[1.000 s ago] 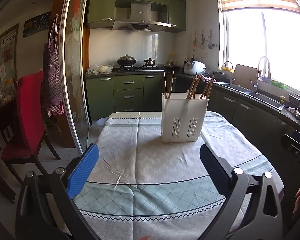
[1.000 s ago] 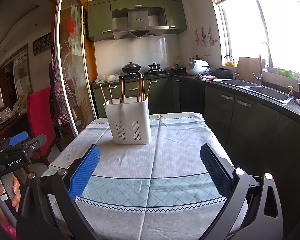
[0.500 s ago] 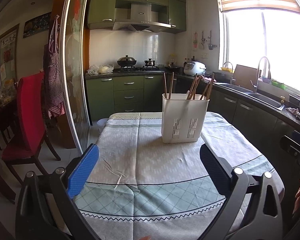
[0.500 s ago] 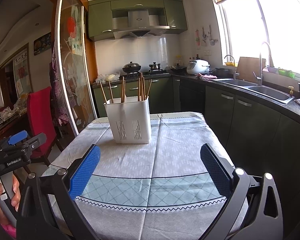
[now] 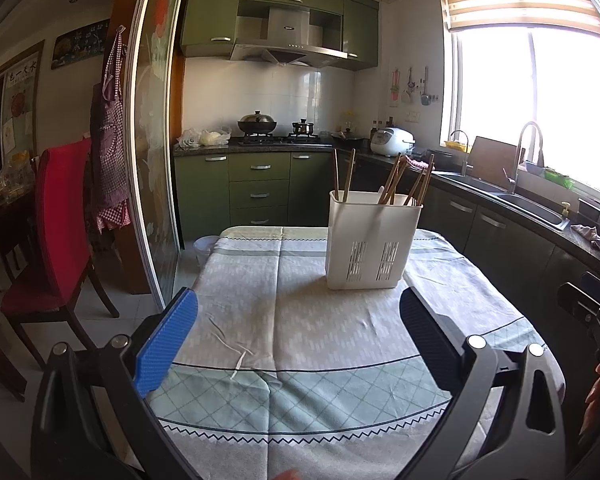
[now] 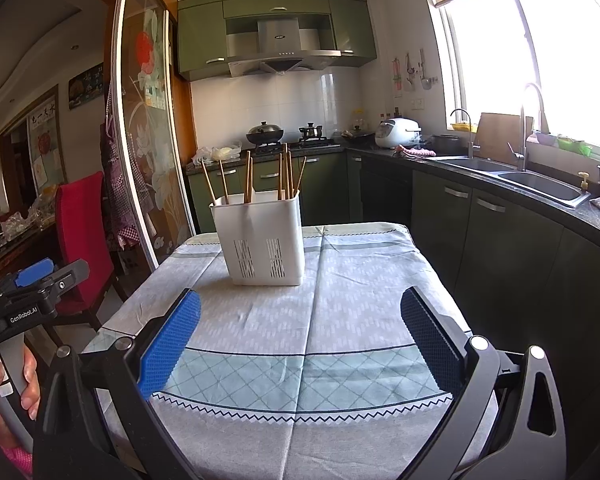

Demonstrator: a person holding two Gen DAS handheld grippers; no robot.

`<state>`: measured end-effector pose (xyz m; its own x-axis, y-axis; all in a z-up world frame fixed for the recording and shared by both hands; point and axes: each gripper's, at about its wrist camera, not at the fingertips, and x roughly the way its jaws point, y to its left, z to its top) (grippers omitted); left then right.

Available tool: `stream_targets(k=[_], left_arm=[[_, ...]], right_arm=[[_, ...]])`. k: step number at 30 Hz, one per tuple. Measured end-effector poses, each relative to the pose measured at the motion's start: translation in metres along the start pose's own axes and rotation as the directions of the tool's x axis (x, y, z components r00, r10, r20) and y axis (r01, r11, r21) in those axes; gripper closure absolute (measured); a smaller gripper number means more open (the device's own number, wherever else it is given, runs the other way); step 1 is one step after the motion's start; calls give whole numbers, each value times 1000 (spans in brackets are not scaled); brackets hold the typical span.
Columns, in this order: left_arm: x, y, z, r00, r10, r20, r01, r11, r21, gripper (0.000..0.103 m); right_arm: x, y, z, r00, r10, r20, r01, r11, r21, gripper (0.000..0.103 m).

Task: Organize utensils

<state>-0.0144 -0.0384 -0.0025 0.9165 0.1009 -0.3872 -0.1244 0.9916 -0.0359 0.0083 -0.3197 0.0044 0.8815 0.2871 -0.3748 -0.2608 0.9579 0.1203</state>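
A white slotted utensil holder [image 5: 370, 240] stands upright on the far part of the clothed table [image 5: 284, 320], with several brown chopsticks [image 5: 392, 178] sticking out of it. It also shows in the right wrist view [image 6: 262, 240] with its chopsticks [image 6: 286, 176]. My left gripper [image 5: 298, 328] is open and empty, held over the near table, well short of the holder. My right gripper [image 6: 300, 330] is open and empty, likewise short of the holder. The left gripper's body [image 6: 32, 292] shows at the left of the right wrist view.
A red chair [image 5: 60, 224] and a glass sliding door [image 5: 152, 160] stand left of the table. Dark green cabinets and a counter with a sink [image 5: 512, 204] run along the right. A stove with a wok [image 5: 257, 124] is at the back.
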Motion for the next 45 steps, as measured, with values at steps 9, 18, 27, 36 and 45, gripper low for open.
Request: stream_targets(k=[9, 18, 27, 36, 45], left_arm=[[0, -3, 1, 1000, 0, 0, 0, 1000, 16, 7], [0, -3, 1, 1000, -24, -6, 24, 1000, 9, 7], [6, -1, 2, 999, -23, -29, 23, 1000, 0, 7], [8, 4, 2, 1000, -6, -12, 6, 1000, -13, 7], [26, 3, -2, 996, -2, -85, 3, 1000, 13, 7]], right_arm=[[1, 0, 0, 1000, 1, -3, -1, 1000, -3, 5], [3, -1, -2, 1000, 0, -6, 0, 1000, -2, 5], [6, -2, -3, 1000, 0, -12, 0, 1000, -5, 5], [8, -4, -4, 1000, 0, -17, 0, 1000, -3, 5], [18, -7, -5, 999, -3, -35, 2, 1000, -4, 5]])
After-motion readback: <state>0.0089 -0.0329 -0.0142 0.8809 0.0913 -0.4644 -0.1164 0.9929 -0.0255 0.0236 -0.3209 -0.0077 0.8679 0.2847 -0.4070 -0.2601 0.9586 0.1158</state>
